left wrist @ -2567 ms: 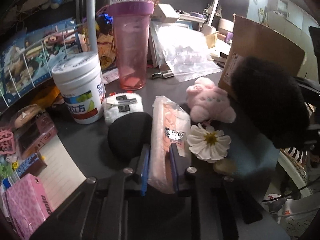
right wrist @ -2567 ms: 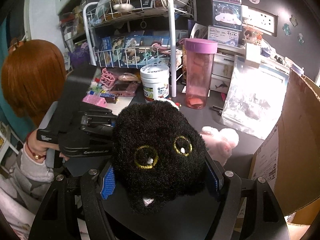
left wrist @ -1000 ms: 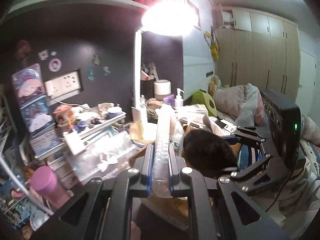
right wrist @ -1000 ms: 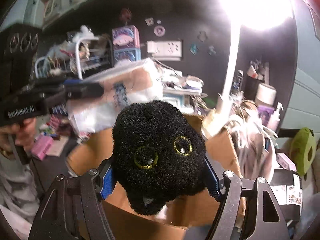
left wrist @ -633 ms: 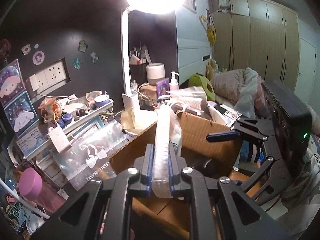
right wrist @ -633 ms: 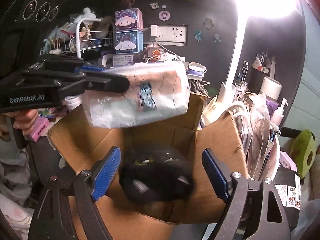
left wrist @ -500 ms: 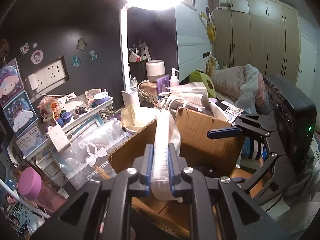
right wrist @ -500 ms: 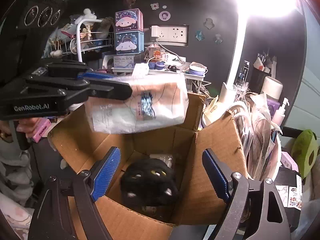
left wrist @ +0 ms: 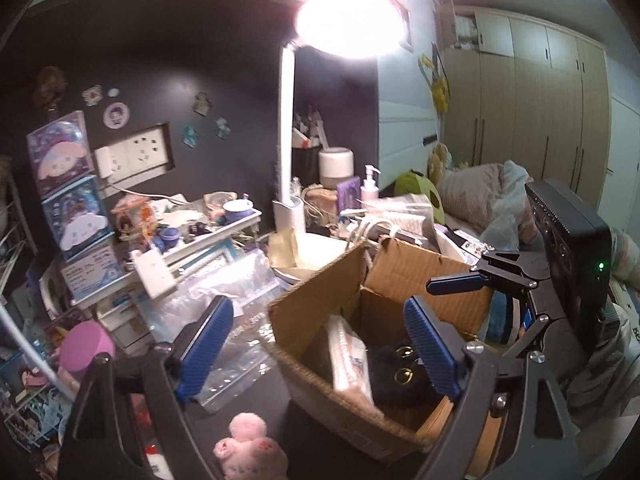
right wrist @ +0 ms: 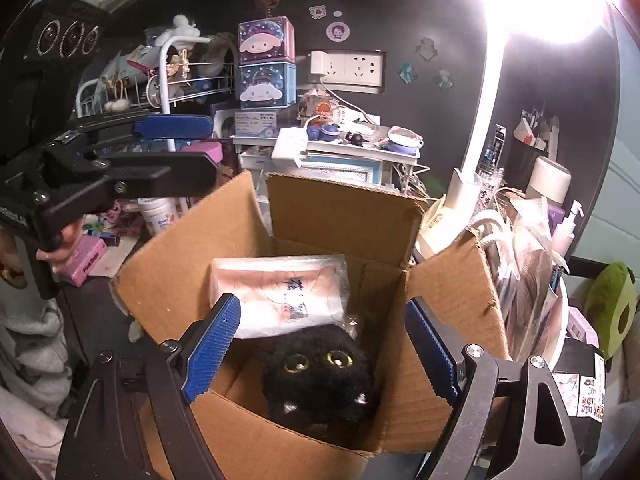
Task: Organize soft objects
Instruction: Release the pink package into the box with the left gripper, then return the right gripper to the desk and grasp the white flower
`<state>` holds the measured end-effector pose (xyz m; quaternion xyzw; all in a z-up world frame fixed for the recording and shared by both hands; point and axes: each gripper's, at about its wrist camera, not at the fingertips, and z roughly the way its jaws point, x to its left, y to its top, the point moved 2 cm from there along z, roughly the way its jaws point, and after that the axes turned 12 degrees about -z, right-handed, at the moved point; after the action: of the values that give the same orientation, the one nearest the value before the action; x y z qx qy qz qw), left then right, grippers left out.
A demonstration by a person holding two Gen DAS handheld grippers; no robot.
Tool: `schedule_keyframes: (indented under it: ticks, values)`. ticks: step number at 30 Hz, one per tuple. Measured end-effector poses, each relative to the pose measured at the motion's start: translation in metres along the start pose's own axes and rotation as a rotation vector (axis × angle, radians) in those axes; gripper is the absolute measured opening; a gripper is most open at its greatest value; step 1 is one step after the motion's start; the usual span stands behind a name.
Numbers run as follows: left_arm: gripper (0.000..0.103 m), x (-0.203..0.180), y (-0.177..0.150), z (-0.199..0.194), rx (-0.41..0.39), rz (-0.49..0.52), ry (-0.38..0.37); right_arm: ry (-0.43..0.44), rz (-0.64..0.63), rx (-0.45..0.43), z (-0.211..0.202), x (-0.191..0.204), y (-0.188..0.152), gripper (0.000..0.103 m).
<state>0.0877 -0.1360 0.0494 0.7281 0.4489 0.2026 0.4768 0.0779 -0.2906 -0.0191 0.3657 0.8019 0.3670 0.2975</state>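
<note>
An open cardboard box (right wrist: 344, 208) holds a black cat plush (right wrist: 320, 384) and a plastic-wrapped pink soft pack (right wrist: 284, 292) leaning behind it. Both also show in the left wrist view: the plush (left wrist: 400, 376), the pack (left wrist: 350, 356), the box (left wrist: 316, 304). My right gripper (right wrist: 320, 344) is open and empty above the box. My left gripper (left wrist: 316, 344) is open and empty above the box's left side; it shows in the right wrist view (right wrist: 176, 148) at the upper left. A pink plush (left wrist: 248, 452) lies on the desk in front of the box.
A white desk lamp (left wrist: 288, 152) stands behind the box. A clear zip bag (left wrist: 224, 304), a pink tumbler (left wrist: 86, 350) and a cluttered white shelf (right wrist: 332, 148) lie to the left. Bags (right wrist: 516, 256) crowd the box's right side.
My right gripper opened and dropped the black cat plush into the box. My left gripper then opened and let the wrapped pink pack fall in beside it.
</note>
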Motion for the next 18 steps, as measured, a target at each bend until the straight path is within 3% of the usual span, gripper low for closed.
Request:
schedule_keyframes:
  ticks: [8, 9, 12, 15, 18]
  values:
    - [0.089, 0.036, -0.013, -0.043, -0.068, -0.055, 0.061, 0.017, 0.008, -0.044, -0.003, 0.019, 0.022, 0.082]
    - [0.090, 0.042, -0.016, -0.048, -0.076, -0.066, 0.064, 0.010, -0.001, -0.043, -0.003, 0.023, 0.026, 0.078]
    - [0.090, 0.058, -0.026, -0.062, -0.090, -0.095, 0.063, -0.060, -0.043, -0.020, 0.005, 0.032, 0.036, 0.053]
    - [0.090, 0.073, -0.038, -0.075, -0.099, -0.116, 0.074, -0.031, -0.021, 0.023, 0.021, 0.033, 0.041, 0.036]
    - [0.090, 0.088, -0.051, -0.085, -0.105, -0.131, 0.099, -0.016, 0.017, -0.020, 0.018, 0.041, 0.046, 0.035]
